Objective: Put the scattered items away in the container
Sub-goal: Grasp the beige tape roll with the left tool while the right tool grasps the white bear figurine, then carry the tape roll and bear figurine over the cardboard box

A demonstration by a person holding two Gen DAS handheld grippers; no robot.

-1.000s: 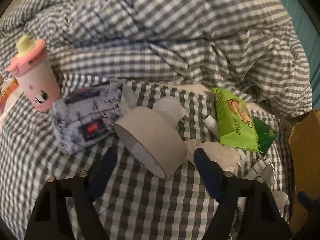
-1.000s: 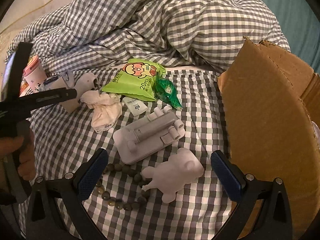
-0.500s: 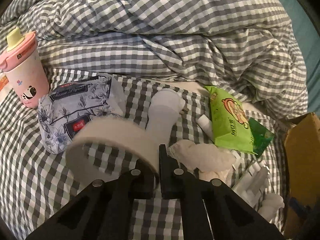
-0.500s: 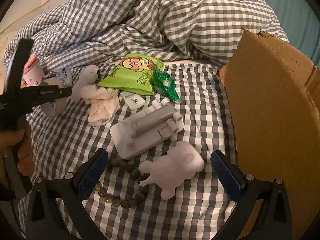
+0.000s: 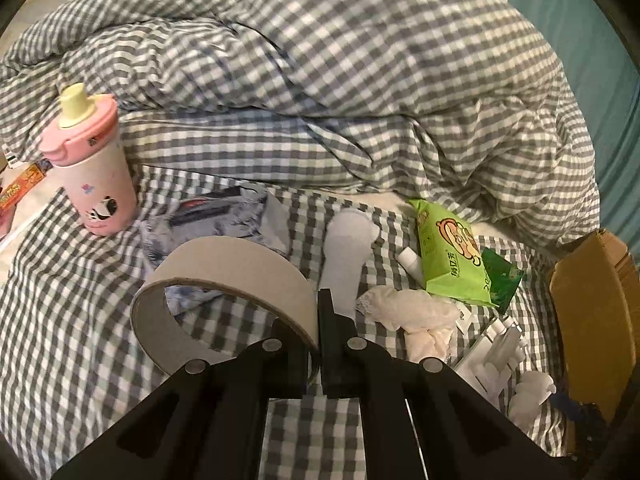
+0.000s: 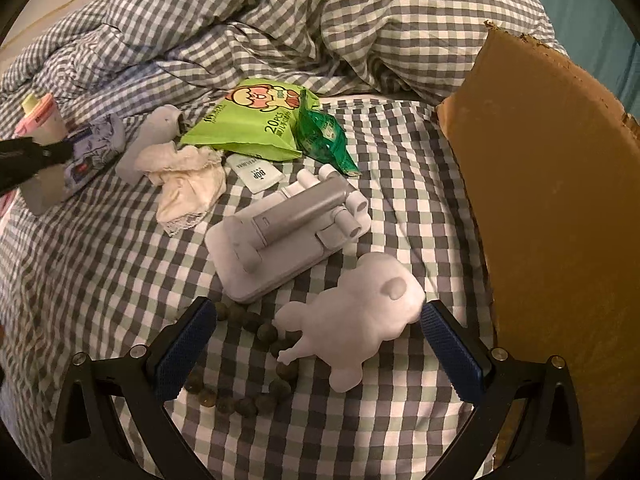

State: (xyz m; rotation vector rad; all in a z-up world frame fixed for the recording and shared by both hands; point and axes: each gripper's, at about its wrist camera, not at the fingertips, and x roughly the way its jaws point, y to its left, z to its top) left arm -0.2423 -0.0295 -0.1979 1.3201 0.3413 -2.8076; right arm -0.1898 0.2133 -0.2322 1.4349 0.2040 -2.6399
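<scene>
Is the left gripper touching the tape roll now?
Touching. The left wrist view shows the left gripper shut on the wall of the tape roll, one finger inside the ring and one outside.

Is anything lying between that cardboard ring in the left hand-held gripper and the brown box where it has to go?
Yes. The left hand-held gripper is shut on the cardboard ring. Between it and the cardboard box lie a crumpled white cloth, a green snack pack and a white stand, all low on the bed, so probably passable overhead.
</scene>
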